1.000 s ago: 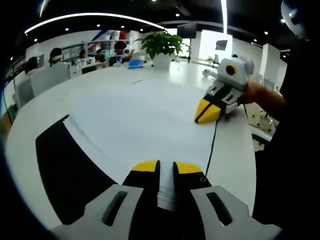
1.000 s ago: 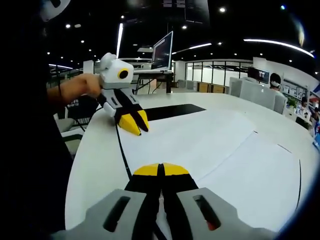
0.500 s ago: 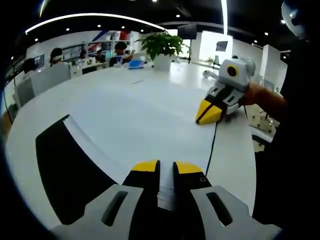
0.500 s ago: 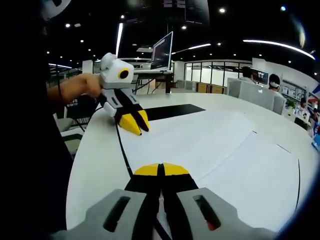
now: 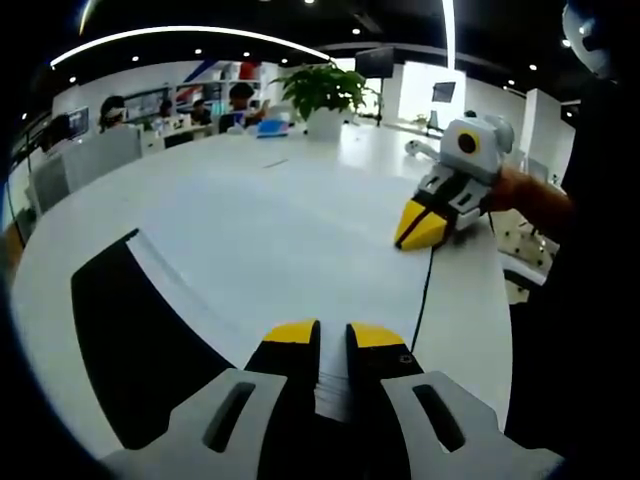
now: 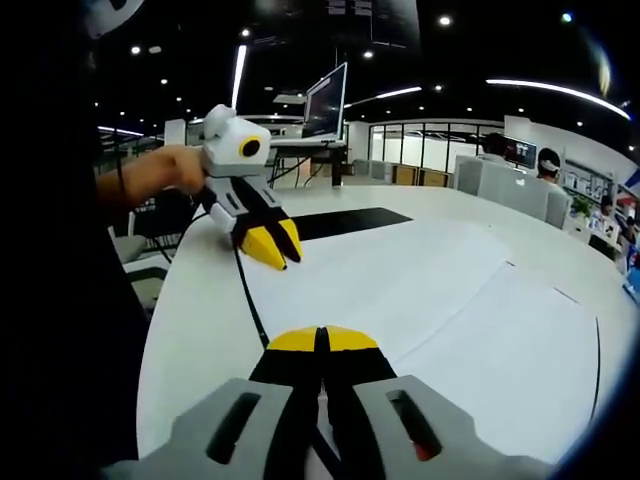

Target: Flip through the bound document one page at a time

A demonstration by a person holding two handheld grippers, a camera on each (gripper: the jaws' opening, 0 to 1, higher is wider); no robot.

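Found the document lying open and flat on the white table, its pale pages spread across the middle and its black cover showing along the near left edge. Saw the left gripper low over the near edge of the pages, its 2 yellow tips a slim gap apart; could not tell whether a page was pinched between them. Saw the right gripper near the table's right edge, tips down on the surface, gripped by a hand. Noted a thin black cable running from it toward the near edge, and a potted plant at the far edge.

In the right gripper view, saw the right gripper with its 2 tips pressed together and nothing visible between them, by the cable and the document's near edge. Saw the left gripper tipped down onto a page corner, just beside the cover.
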